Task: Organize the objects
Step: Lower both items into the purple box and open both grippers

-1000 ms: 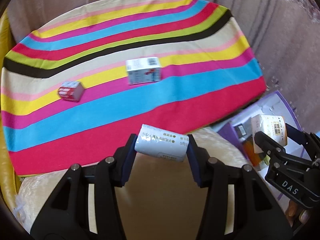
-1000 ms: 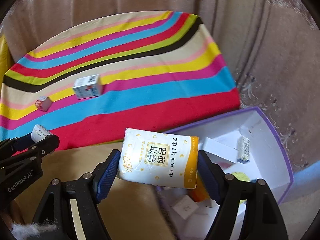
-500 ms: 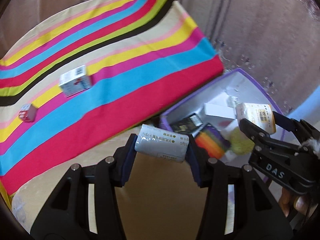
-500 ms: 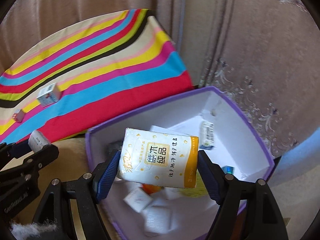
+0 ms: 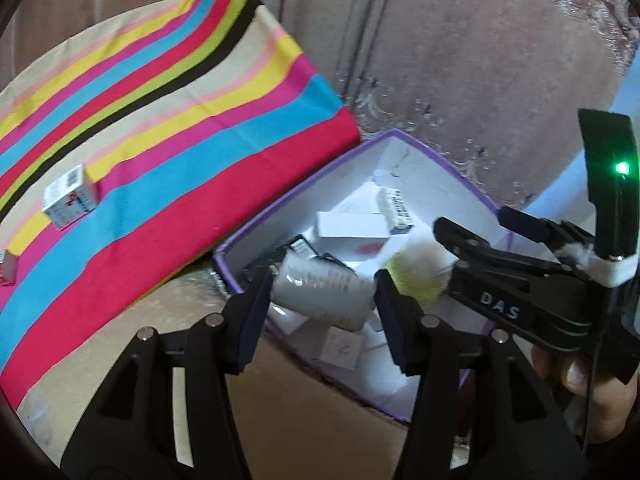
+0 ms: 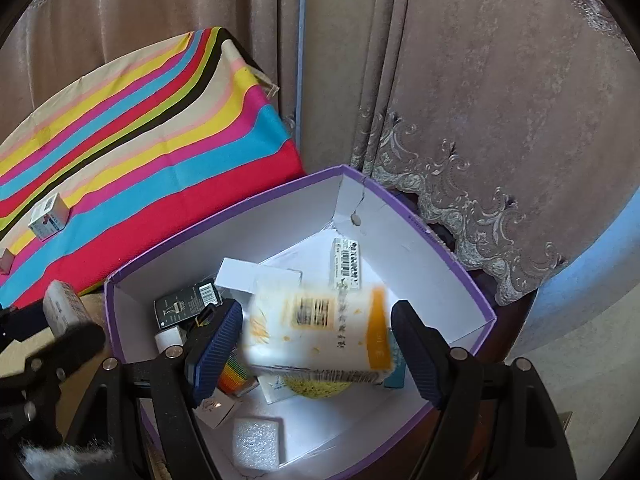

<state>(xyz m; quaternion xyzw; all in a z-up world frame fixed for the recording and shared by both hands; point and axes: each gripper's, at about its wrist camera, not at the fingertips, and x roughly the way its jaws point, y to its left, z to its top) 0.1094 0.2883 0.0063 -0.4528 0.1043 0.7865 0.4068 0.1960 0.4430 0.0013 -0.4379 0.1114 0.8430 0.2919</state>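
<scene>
Dusty-pink curtains with an embroidered border (image 6: 480, 80) hang behind a surface draped in a smooth, brightly striped cloth (image 5: 160, 160). At its right edge sits an open cardboard box with white walls and a purple rim (image 6: 400, 248).

Both tools hang over that box, and the step in hand looks like the drop. The left gripper (image 5: 324, 280) has just been opening its fingers. The grey-white cylindrical roll in glossy film (image 5: 320, 296) sits between them, smeared and seemingly no longer pinched. The right gripper (image 6: 316, 312) has its fingers set wide. The soft white-and-orange plastic tissue pack (image 6: 320, 332) lies between them, blurred and tilted while the fingers are sharp. In the left view nothing sits at that gripper's tips, so the pack is probably loose and falling.

To do this well, let go low and over the middle of the box, clear of the rim, because the round roll can run after landing. The soft pack should land without bouncing. The box floor is already crowded:
- a rigid black carton (image 6: 188, 304)
- a white foam block with a pebbled face (image 6: 256, 444)
- flat white cartons

Lift both tools straight up afterwards so the fingers do not snag the thin, torn card wall.

A small white printed carton (image 5: 70, 196) and a small red one (image 5: 6, 268) lie on the cloth at the left of the frame. Both are boxy and stiff, so they should be easy to pinch.
</scene>
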